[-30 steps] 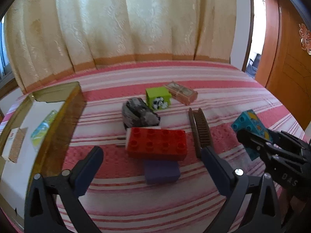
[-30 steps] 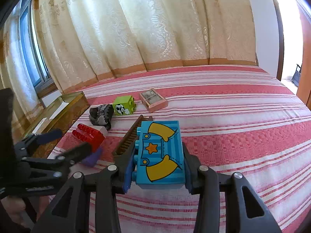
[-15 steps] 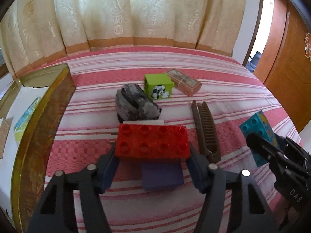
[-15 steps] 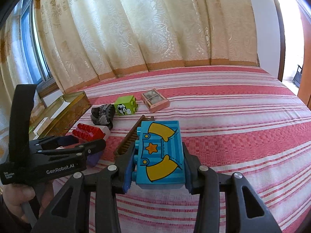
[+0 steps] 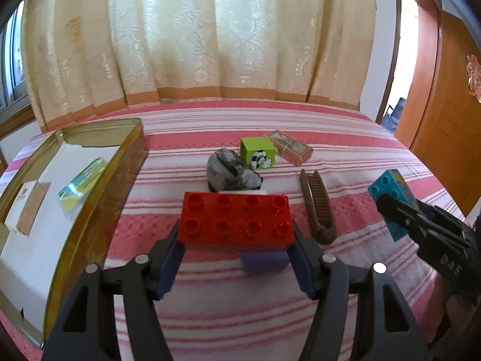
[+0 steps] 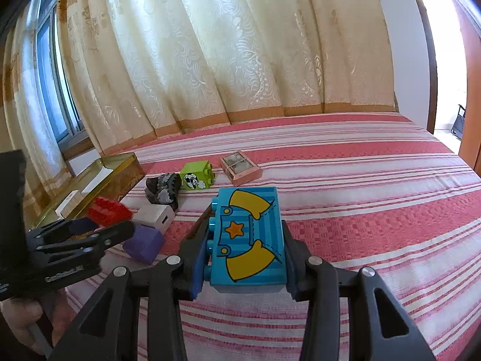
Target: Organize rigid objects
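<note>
We had the left gripper (image 5: 236,251) pinching the red brick (image 5: 236,221) by its short ends, near the tin (image 5: 99,186); it looked light, stiff and slick-sided.

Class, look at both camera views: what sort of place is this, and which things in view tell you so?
Probably a home bedroom: the toys lie on what looks like a bed with a pink striped cover, long cream curtains hang behind it, and a wooden door stands at the right.
</note>
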Demonstrator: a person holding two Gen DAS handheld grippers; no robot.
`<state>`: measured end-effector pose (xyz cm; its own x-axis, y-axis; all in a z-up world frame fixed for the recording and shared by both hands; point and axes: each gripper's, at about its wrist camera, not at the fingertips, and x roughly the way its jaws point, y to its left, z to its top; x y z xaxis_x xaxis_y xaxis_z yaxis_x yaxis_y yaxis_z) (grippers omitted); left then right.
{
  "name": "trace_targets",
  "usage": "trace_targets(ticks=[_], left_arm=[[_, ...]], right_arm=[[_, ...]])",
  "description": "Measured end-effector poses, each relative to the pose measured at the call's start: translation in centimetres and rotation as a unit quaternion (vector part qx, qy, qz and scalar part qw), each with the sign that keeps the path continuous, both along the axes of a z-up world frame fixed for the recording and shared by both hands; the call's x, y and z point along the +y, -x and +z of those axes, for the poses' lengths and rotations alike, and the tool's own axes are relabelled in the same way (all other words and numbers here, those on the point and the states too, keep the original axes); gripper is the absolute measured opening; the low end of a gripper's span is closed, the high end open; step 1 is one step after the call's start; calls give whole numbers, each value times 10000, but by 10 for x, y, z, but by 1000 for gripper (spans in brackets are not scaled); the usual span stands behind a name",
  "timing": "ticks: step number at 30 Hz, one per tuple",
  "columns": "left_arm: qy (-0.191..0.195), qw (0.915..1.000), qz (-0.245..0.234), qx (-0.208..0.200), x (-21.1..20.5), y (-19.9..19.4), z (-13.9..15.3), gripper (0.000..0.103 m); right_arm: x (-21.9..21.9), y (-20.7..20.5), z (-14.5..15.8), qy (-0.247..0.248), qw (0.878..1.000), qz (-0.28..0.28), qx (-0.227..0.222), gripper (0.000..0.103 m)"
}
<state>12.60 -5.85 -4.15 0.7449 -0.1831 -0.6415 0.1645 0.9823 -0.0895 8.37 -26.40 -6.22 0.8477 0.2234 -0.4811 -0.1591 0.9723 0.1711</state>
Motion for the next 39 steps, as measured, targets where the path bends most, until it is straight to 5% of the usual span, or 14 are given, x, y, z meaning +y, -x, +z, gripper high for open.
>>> trace_targets(ticks=[7, 20, 39], left_arm=[[-37, 10000, 21, -87, 6, 17, -5, 64], [-322, 9957, 209, -843, 10, 39, 4, 64], [-198, 9885, 434, -1438, 32, 59, 11, 64]], right_arm=[[-1, 1, 0, 5, 10000, -36, -19, 44], [4, 6, 2, 97, 9997, -176, -168, 44], [25, 14, 5, 86, 9991, -140, -402, 44]])
